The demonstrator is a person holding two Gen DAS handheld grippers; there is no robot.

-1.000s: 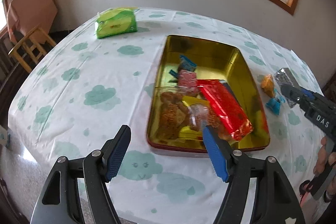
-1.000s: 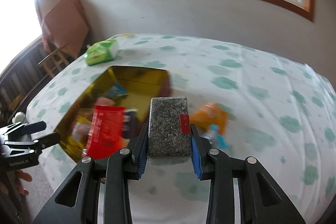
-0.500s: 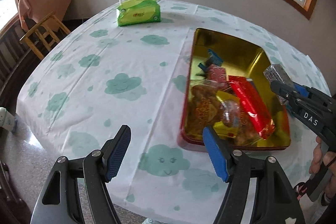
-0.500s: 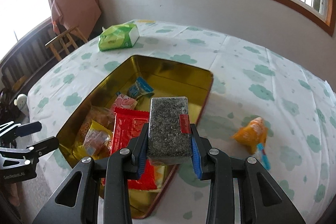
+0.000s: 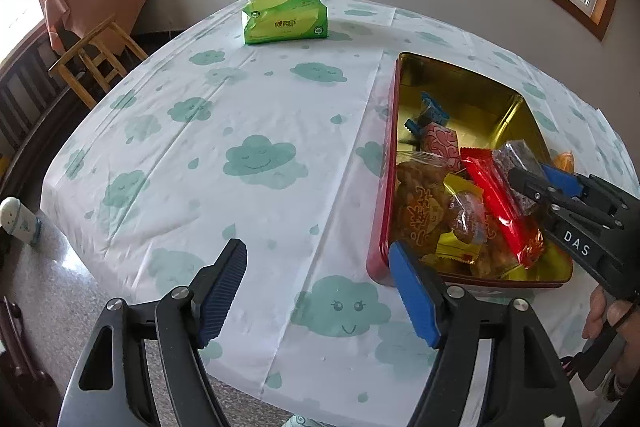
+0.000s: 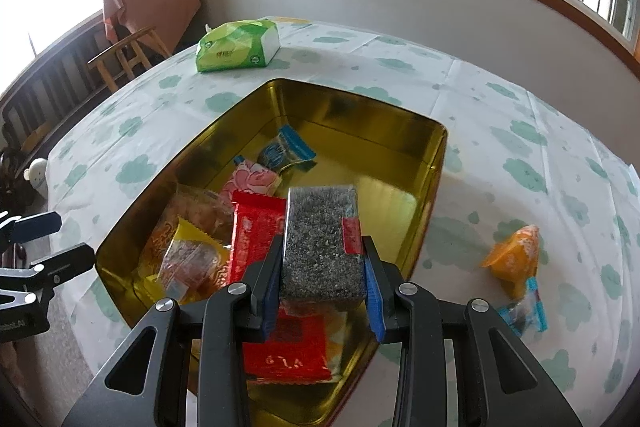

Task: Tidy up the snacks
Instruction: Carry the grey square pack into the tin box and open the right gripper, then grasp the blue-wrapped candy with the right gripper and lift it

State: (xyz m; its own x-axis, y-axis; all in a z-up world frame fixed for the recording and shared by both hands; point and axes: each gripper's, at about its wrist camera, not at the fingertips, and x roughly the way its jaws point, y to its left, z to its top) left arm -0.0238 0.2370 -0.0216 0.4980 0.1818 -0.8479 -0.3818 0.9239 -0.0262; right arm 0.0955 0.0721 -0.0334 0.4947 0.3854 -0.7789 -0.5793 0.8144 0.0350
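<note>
2 grippers in play over the cloud-print tablecloth (image 5: 256,131). Right gripper (image 6: 322,267) clamped tight on a grey speckled snack bar (image 6: 322,239) with a red label strip, held above the near half of the gold tin (image 6: 400,131), directly over the red wrapper (image 6: 256,223). Left gripper (image 5: 320,291) spread wide, gripping nothing, hanging over bare cloth off the tin's 9 o'clock side. Inside the tin: blue packet (image 6: 286,149) toward 12 o'clock, pink packet (image 6: 252,181) just below it, brown biscuit bags (image 6: 192,227) and yellow-edged wrappers piled toward 7 o'clock. Out on the cloth at 3 o'clock of the tin, well apart from it: an orange packet (image 6: 514,259) with a small blue-trimmed packet (image 6: 526,311) touching its near end. Green tissue pack (image 5: 286,17) far back at 11 o'clock. Wooden stool (image 5: 94,63) beyond the table's left edge.
</note>
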